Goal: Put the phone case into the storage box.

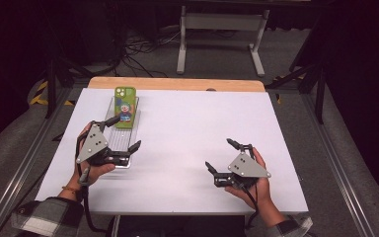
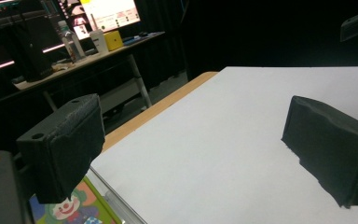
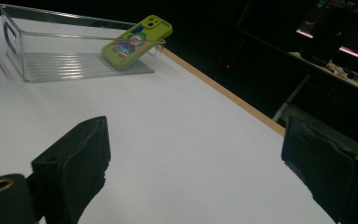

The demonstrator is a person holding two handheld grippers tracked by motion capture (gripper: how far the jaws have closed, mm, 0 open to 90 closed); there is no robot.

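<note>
Phone (image 1: 125, 106) leans in the clear bin (image 1: 134, 129); left gripper (image 1: 121, 134) spread over it; right gripper (image 1: 220, 155) spread, well apart.

Left gripper (image 1: 122, 134): black body, two black jaws, grey three-cornered plate on top with small dark screw holes; a black cable trails back from it past the wrist. Right gripper (image 1: 222, 154): same build, black frame, grey triangular plate, black cable running down toward the forearm. In the gripper views the jaws are matte black blocks with a rough, slightly wrinkled pad face; a brass-coloured ring sits in the housing at lower left of each. Person wears plaid sleeves, dark with pale checks, and a thin orange band on the left wrist.
</note>
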